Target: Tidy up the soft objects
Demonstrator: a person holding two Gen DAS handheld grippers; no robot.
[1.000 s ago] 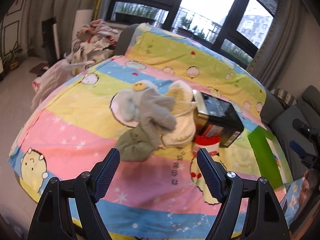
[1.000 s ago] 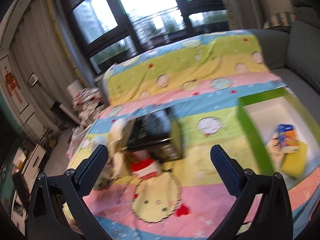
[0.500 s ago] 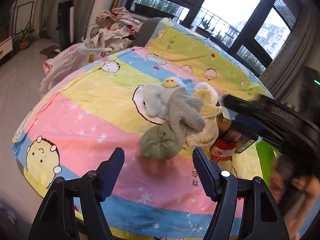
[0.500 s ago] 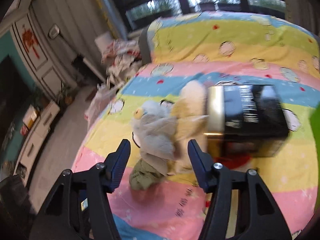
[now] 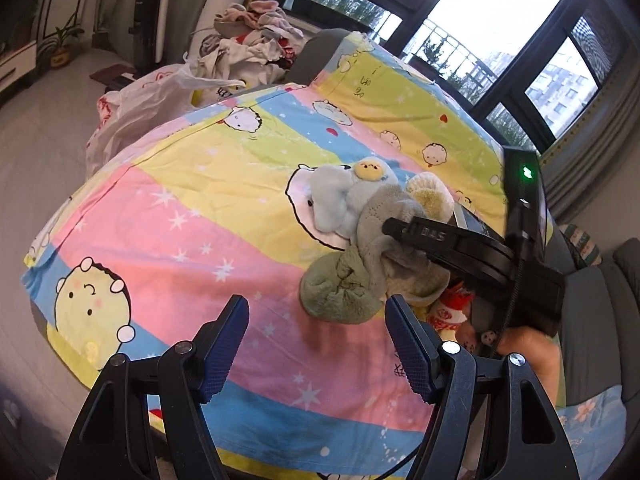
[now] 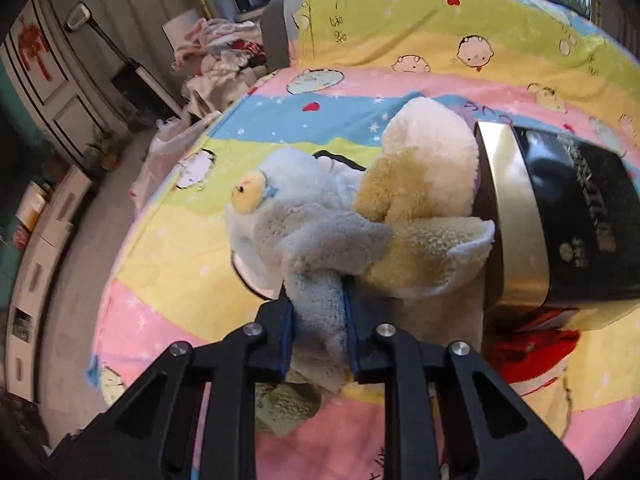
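Observation:
A pile of soft items lies on the striped cartoon bedsheet (image 5: 208, 184): a grey fleece piece (image 6: 320, 248), a pale blue plush with a yellow face (image 5: 344, 196), a cream fleece piece (image 6: 432, 160) and a green fleece piece (image 5: 340, 292). My right gripper (image 6: 318, 332) is shut on the grey fleece piece; it also shows in the left wrist view (image 5: 390, 240). My left gripper (image 5: 316, 344) is open and empty, just in front of the green piece.
A black and gold box (image 6: 560, 216) lies on its side right of the pile, over a red and white item (image 6: 528, 348). A clothes heap (image 5: 252, 36) and white plastic bag (image 5: 152, 96) sit beyond the bed's far left edge.
My right gripper moved in to the pile and closed on the grey fleece piece. My left gripper drifted slightly left and stayed open.

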